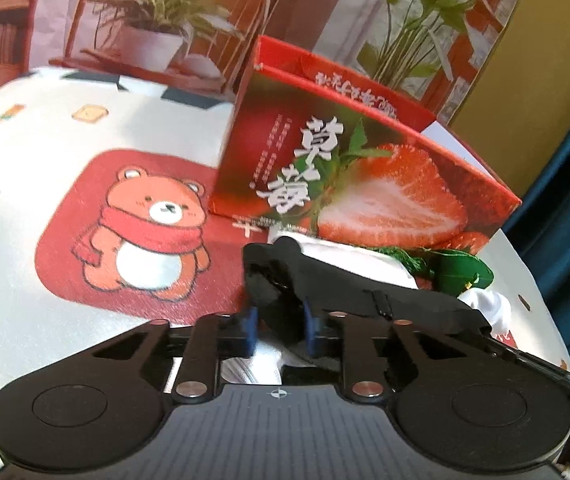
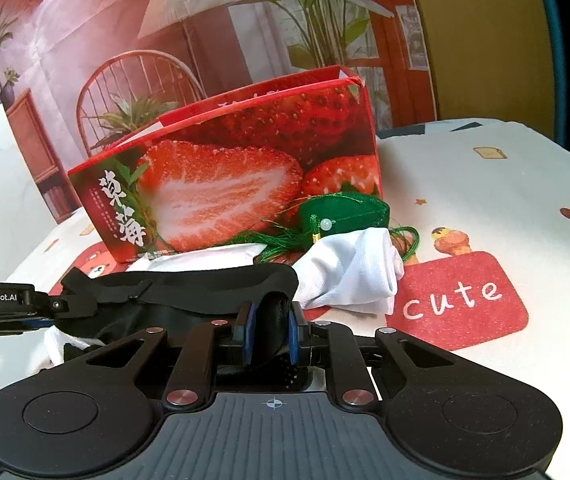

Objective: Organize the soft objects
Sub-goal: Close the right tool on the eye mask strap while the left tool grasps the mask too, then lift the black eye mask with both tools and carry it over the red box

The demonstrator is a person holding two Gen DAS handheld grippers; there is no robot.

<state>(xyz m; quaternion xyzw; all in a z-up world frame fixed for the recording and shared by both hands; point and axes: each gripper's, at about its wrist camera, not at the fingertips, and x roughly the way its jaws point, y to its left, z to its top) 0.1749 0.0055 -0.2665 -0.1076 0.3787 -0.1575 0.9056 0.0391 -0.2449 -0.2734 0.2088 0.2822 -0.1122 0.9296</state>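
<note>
Fig. — Two-gripper hold on black fabric item, mid-task.

Step in hand: black fabric piece [image 2: 189, 284], strap-like w/ small buckle (poss. an eye mask or belt; hard to tell from these views), held at both ends just above the counter [image 2: 485, 184], in front of the strawberry box [image 2: 221, 176]. Judged as fold-or-lift stage ahead of stowing in the box.

Jaws: left gripper [image 1: 279, 332] clenched on one end of the black piece, blue pads [image 1: 251, 330] pressing bunched cloth. Right gripper [image 2: 269, 334] likewise clamped on the other end, cloth pinched between its pads.

Orientation: long axis roughly side to side, parallel to box front; one end toward left gripper, other toward right; middle sagging slightly, lying over a white flat packet [image 2: 205, 258].

Nearby, untouched: white rolled sock [image 2: 357, 276] just right of the black piece; green tasselled pouch [image 2: 345, 212] behind it, against the box front. Counter covered w/ bear-print cloth [image 1: 145, 232].

Next move, as judged: bring both ends together to halve the length, or raise both grippers in step, keeping the strap level, then carry over the box's open top. Risk: uneven lift dragging the packet or sock along.
</note>
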